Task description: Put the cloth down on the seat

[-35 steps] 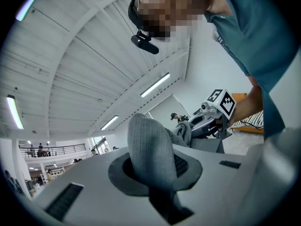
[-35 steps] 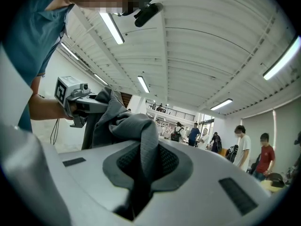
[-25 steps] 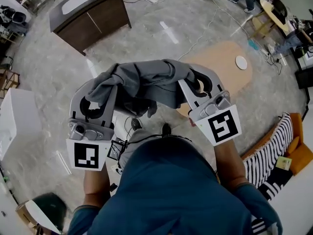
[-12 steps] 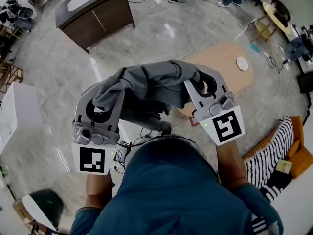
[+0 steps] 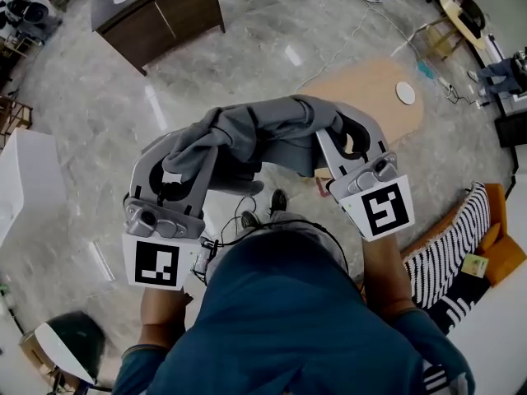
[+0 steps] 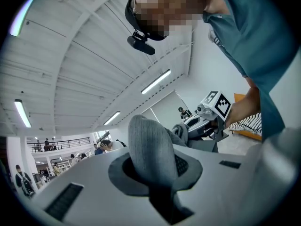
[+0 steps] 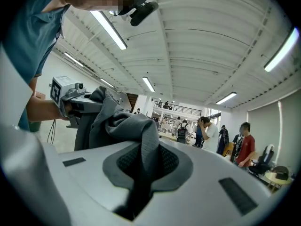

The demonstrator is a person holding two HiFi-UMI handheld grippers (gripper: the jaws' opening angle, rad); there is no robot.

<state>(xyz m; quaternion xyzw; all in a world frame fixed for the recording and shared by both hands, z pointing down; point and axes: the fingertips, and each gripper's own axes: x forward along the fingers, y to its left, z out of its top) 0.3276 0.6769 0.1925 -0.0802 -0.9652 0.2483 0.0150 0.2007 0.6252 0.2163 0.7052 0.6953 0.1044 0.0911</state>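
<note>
The left claw [image 5: 191, 156] and right claw [image 5: 346, 137] (two in all) are both gripping one crumpled grey fabric cloth [image 5: 262, 130], hanging between them.

Grey floor [image 5: 99, 113] carries a dark cabinet [image 5: 156, 15] and wooden table [image 5: 370, 89].

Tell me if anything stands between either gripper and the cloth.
Nothing does: the left gripper and the right gripper are both shut on the grey cloth, which spans between them above the floor.
</note>
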